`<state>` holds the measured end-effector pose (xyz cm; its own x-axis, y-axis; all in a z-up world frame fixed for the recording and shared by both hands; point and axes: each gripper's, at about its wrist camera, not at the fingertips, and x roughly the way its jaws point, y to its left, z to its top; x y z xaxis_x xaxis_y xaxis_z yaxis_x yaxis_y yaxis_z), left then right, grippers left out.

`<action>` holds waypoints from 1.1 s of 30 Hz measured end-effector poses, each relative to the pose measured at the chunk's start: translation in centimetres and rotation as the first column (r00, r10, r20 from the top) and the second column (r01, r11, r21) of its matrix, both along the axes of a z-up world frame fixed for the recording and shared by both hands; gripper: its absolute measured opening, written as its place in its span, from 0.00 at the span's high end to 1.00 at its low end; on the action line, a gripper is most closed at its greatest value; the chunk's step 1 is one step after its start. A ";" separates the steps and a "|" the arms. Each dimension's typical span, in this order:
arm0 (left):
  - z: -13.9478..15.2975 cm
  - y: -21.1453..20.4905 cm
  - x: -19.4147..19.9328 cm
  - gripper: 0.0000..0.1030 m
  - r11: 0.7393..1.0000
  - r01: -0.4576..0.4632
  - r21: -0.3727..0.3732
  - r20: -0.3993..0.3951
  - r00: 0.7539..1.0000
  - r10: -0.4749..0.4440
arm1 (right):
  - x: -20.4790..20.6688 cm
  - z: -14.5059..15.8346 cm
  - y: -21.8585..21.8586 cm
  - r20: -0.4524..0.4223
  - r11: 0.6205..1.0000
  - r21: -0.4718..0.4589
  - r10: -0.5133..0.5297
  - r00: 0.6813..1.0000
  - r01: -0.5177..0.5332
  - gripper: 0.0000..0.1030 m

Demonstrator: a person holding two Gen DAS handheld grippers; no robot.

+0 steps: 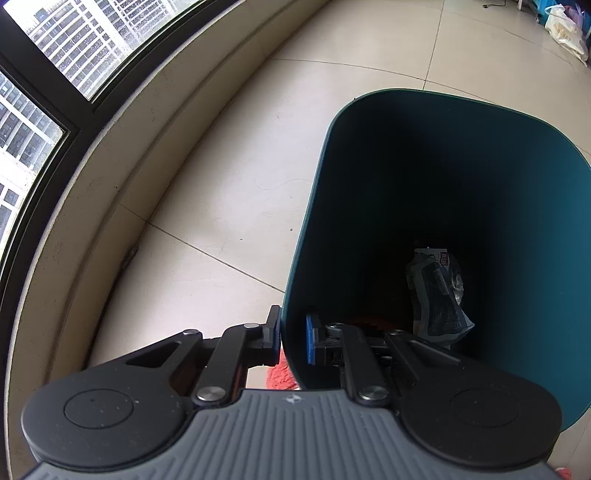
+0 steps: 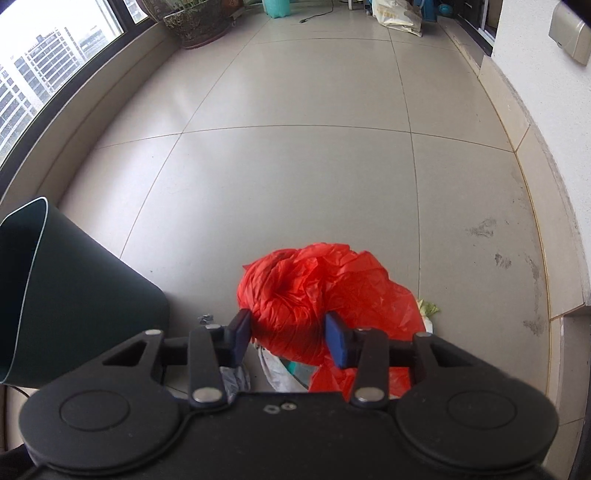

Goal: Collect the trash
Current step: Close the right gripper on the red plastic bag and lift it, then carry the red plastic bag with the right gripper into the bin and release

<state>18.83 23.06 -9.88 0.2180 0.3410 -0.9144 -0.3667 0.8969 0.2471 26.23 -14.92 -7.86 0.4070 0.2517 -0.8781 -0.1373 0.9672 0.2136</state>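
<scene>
A dark teal trash bin (image 1: 517, 155) fills the right of the left wrist view, tilted toward the camera. A crumpled printed wrapper (image 1: 439, 295) lies inside it. My left gripper (image 1: 293, 338) is shut on the bin's near rim, one finger outside, one inside. In the right wrist view a crumpled red plastic bag (image 2: 314, 288) lies on the floor between my right gripper's (image 2: 288, 334) open fingers. The pads sit at the bag's sides with small gaps. The bin (image 2: 74, 295) stands at the left of that view.
More trash lies under the red bag: white paper (image 2: 277, 373), a grey wrapper (image 2: 234, 380), a greenish scrap (image 2: 428, 308). A window ledge (image 1: 122, 155) runs on the left, a wall step (image 2: 554, 221) on the right. A large pot (image 2: 195, 22) and bags (image 2: 399, 14) stand far back.
</scene>
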 end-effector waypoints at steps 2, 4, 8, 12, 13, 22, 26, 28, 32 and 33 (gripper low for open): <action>0.1 0.2 0.0 0.88 1.000 -0.002 -0.009 0.002 1.000 0.002 | -0.8 2.2 2.4 0.034 0.998 0.020 0.054 0.998 -0.055 0.59; 0.1 0.3 0.0 0.88 1.000 -0.004 -0.017 0.004 1.000 0.004 | -1.4 4.6 5.0 0.064 0.992 0.042 0.115 0.991 -0.118 0.59; 0.3 0.7 0.0 0.88 0.999 -0.007 -0.040 0.009 1.000 0.008 | -1.9 8.3 9.4 0.115 0.975 0.059 0.206 0.972 -0.214 0.59; 0.3 1.2 -0.1 0.88 0.997 -0.012 -0.073 0.020 1.000 0.013 | -2.4 10.4 14.1 0.156 0.950 0.067 0.293 0.943 -0.306 0.59; 0.4 1.3 -0.1 0.89 0.997 -0.012 -0.078 0.022 1.000 0.014 | -2.4 10.5 15.1 0.156 0.944 0.071 0.308 0.939 -0.321 0.59; 0.6 1.3 -0.3 0.89 0.995 -0.007 -0.096 0.034 0.999 0.011 | 0.6 9.0 23.6 0.135 0.914 0.110 0.375 0.917 -0.390 0.59; 0.7 1.5 -0.3 0.89 0.995 -0.006 -0.102 0.036 0.999 0.010 | 1.0 7.3 27.4 0.089 0.919 0.101 0.374 0.923 -0.382 0.59; 0.7 1.6 -0.3 0.89 0.995 -0.006 -0.102 0.036 0.999 0.009 | 1.0 5.6 28.8 0.067 0.922 0.090 0.372 0.926 -0.377 0.59; 0.7 1.7 -0.3 0.89 0.995 -0.004 -0.103 0.037 0.999 0.007 | 1.7 2.7 30.5 0.027 0.928 0.085 0.362 0.932 -0.363 0.59; 0.6 1.7 -0.3 0.89 0.994 -0.002 -0.106 0.038 0.999 0.006 | 1.7 2.0 30.8 0.015 0.929 0.087 0.359 0.933 -0.359 0.59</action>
<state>18.49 24.80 -9.23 0.2519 0.2441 -0.9364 -0.3780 0.9156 0.1370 27.89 15.87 -5.91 0.2741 0.4560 -0.8467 -0.4714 0.8311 0.2949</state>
